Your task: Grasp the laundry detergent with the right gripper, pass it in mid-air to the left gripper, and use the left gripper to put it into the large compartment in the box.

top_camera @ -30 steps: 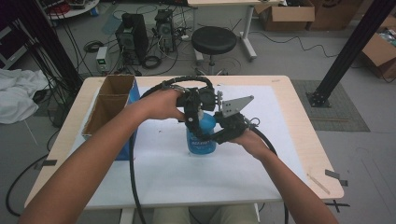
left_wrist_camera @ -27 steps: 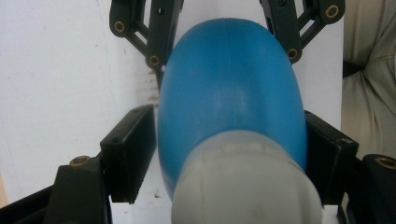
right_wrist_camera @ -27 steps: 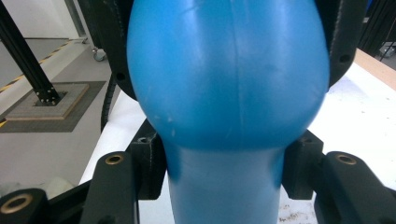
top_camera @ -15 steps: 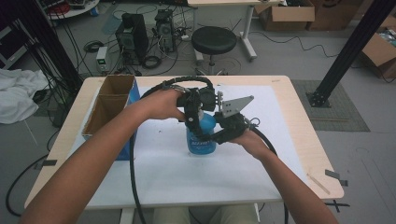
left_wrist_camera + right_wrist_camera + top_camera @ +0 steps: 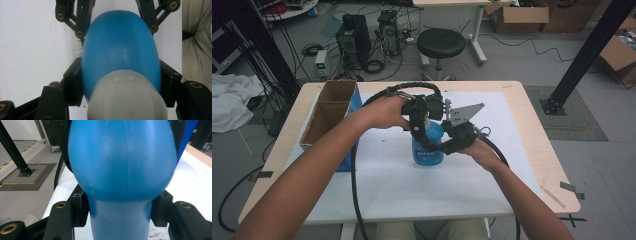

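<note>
Bottle (image 5: pixel 428 145), blue, stands upright at the centre of the high view on the white sheet (image 5: pixel 512 150) that covers the table (image 5: pixel 532 100). Both grippers meet on it. The left gripper (image 5: pixel 419 131) comes in from the left of the frame and reaches over the bottle's top; its fingers have just been closing and are now clamped around the bottle near its cap. The right gripper (image 5: pixel 447 146) comes from the lower right, with its grey three-cornered plate (image 5: pixel 463 113) standing above it, and its fingers grip the bottle's body from the right side. A brown cardboard box (image 5: pixel 328 112) with a blue side sits at the left edge of the table, well apart from the bottle. A black stool (image 5: pixel 441 44) stands on the floor beyond the table, at upper centre.

In the left gripper view the bottle (image 5: pixel 120 52) fills the middle of the frame, with its pale grey cap (image 5: pixel 125 100) at the bottom centre. The fingers (image 5: pixel 72 82) press on the blue body just above the cap, one on each side.

In the right gripper view the bottle (image 5: pixel 122 160) bulges across the upper frame and narrows at the bottom. The fingers (image 5: pixel 160 207) squeeze that narrow part from both sides.
</note>
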Demonstrator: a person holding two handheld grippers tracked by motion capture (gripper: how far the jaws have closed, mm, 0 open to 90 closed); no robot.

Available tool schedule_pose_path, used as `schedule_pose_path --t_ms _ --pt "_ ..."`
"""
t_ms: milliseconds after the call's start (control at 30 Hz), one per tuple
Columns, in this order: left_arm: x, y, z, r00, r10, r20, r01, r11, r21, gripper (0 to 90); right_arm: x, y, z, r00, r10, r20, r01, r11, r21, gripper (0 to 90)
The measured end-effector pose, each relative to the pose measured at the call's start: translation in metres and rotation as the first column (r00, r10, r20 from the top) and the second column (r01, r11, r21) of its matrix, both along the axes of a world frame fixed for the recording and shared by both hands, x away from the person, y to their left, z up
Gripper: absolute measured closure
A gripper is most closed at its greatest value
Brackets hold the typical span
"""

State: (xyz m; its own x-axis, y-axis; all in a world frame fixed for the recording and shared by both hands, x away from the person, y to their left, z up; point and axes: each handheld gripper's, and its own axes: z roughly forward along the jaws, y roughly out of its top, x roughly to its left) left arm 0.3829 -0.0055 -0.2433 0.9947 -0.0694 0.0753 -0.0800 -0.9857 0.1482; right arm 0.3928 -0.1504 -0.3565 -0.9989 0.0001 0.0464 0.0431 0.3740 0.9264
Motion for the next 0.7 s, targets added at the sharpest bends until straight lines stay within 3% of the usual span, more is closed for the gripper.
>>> schedule_pose_path --t_ms 167,233,267,467,600,700 --pt "-0.001 -0.001 0.002 0.9999 -0.004 0.012 0.004 1.0000 0.000 37.8 -0.001 0.000 0.001 0.9998 -0.017 0.005 0.017 1.000 0.005 41.7" --pt "-0.001 -0.001 0.003 0.9998 -0.003 0.019 0.002 1.0000 0.008 37.9 -0.002 -0.003 0.005 0.9992 -0.040 0.004 0.039 0.999 0.029 30.3" --pt "-0.001 0.000 0.004 0.9998 0.004 0.019 -0.004 1.0000 0.007 37.9 -0.003 -0.004 0.007 0.9980 -0.061 0.018 0.061 0.998 0.018 25.0" --pt "0.001 0.010 0.013 0.9988 0.045 0.016 -0.045 0.9989 -0.008 37.9 -0.007 -0.021 0.012 0.9956 -0.078 0.053 0.082 0.994 -0.074 17.0" --pt "0.004 0.020 0.018 0.9961 0.087 0.018 -0.087 0.9962 -0.011 37.9 -0.006 -0.037 0.016 0.9942 -0.104 0.027 0.106 0.989 -0.098 16.1" --pt "0.008 0.028 0.028 0.9866 0.163 0.001 -0.163 0.9865 -0.018 37.8 -0.005 -0.052 0.018 0.9897 -0.143 0.005 0.142 0.978 -0.154 15.1"
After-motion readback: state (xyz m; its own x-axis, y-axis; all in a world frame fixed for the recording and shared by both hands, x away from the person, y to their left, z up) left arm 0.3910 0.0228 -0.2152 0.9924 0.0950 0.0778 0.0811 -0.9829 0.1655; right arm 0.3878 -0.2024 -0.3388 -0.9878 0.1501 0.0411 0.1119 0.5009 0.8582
